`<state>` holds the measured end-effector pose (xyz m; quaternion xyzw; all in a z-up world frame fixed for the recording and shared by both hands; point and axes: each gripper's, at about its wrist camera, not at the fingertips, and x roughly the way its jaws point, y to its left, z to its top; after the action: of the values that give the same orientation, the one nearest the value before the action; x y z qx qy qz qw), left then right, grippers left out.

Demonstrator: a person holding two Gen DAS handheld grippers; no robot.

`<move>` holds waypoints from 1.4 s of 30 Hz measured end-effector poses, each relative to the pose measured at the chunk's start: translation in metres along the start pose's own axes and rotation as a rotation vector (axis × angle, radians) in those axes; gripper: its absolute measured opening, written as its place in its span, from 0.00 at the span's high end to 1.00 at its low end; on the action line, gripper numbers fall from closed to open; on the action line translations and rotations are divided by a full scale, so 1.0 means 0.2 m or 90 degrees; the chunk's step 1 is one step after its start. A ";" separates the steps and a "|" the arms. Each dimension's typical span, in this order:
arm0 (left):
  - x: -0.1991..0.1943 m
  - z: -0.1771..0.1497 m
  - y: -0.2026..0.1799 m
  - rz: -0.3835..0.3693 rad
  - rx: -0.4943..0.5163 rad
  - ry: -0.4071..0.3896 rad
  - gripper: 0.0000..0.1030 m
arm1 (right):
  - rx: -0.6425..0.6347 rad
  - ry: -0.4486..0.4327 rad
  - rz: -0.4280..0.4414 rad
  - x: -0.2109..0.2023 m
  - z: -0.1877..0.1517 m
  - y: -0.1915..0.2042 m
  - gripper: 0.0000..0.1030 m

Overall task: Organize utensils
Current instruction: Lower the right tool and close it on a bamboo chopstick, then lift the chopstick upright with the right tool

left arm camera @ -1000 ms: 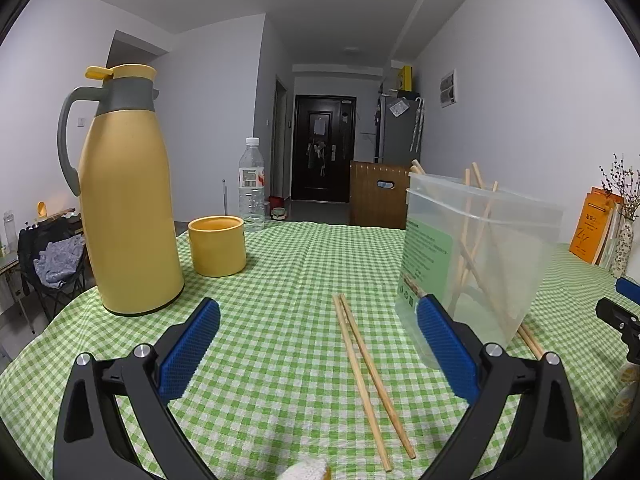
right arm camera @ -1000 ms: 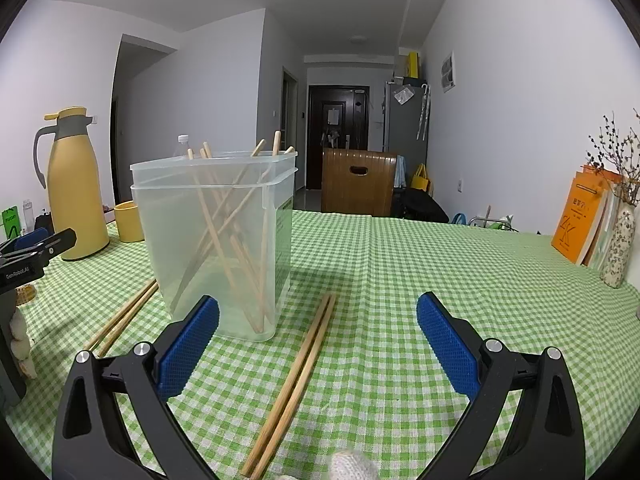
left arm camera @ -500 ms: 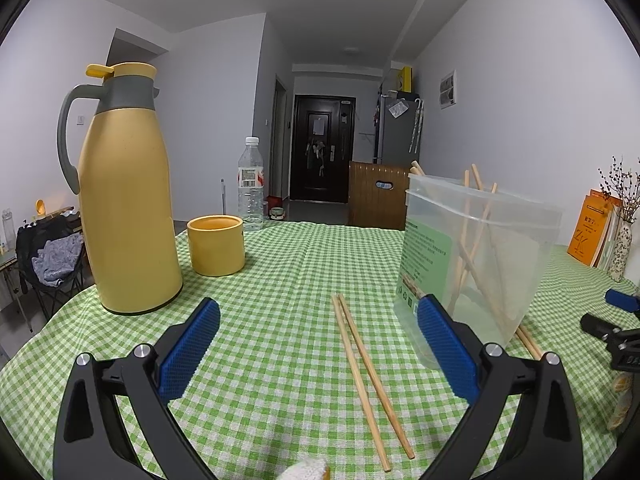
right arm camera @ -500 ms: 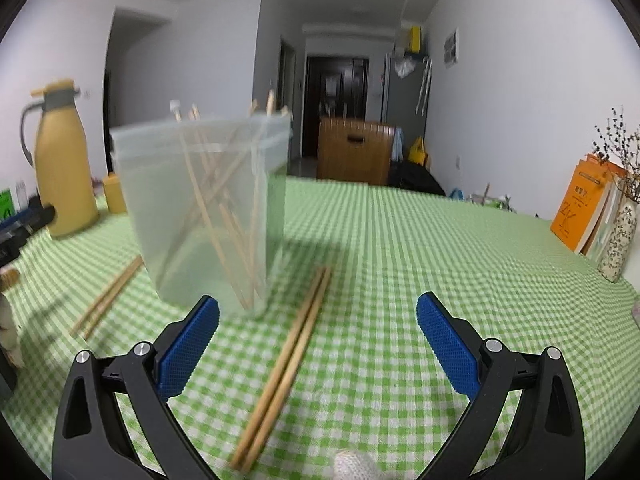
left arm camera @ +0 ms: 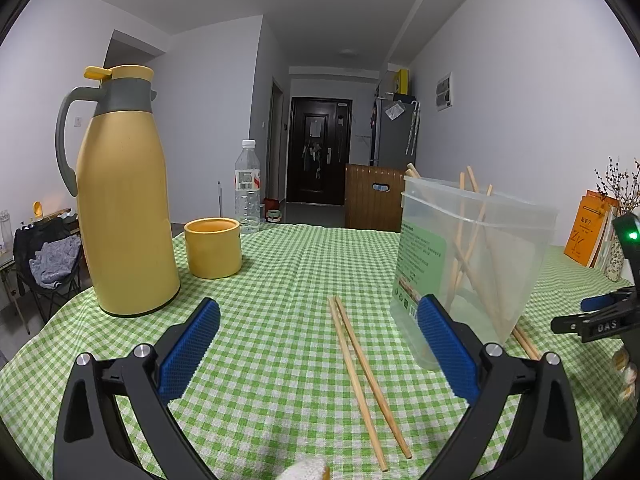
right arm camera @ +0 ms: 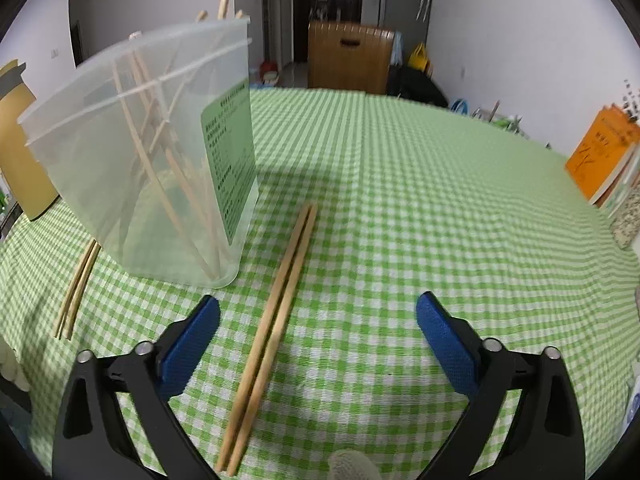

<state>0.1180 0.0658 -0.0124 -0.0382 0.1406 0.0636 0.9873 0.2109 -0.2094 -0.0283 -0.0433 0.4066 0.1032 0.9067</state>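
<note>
Right tongs tilted down, closing, chopsticks between

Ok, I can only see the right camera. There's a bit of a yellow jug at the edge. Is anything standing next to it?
Observer: Yes, a yellow cup stands right beside the jug.
Operator: Anything else over there?
Observer: A clear water bottle shows behind the cup; its base is hidden.
Operator: And the other tongs, are they holding something?
Observer: No, the left tongs are open and grip nothing.
</note>
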 end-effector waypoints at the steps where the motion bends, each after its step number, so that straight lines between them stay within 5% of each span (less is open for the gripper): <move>1: 0.00 0.00 0.00 0.000 0.000 -0.001 0.07 | -0.006 0.016 0.008 0.02 0.01 0.01 0.32; 2: 0.00 0.00 0.00 -0.001 0.000 -0.001 0.07 | -0.012 0.028 0.010 0.04 0.02 0.01 0.50; 6: 0.00 0.00 0.00 -0.005 0.001 0.001 0.07 | -0.015 0.103 0.046 0.13 0.05 0.03 0.70; 12: 0.00 0.00 0.00 -0.006 0.001 0.001 0.07 | 0.043 0.185 0.085 0.26 0.06 -0.01 0.84; 42: 0.00 0.00 -0.01 -0.010 0.002 0.001 0.07 | 0.062 0.273 0.016 0.47 0.18 0.12 0.93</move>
<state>0.1182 0.0639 -0.0120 -0.0381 0.1413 0.0559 0.9876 0.2922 -0.1651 -0.0736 -0.0152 0.5955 0.0834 0.7989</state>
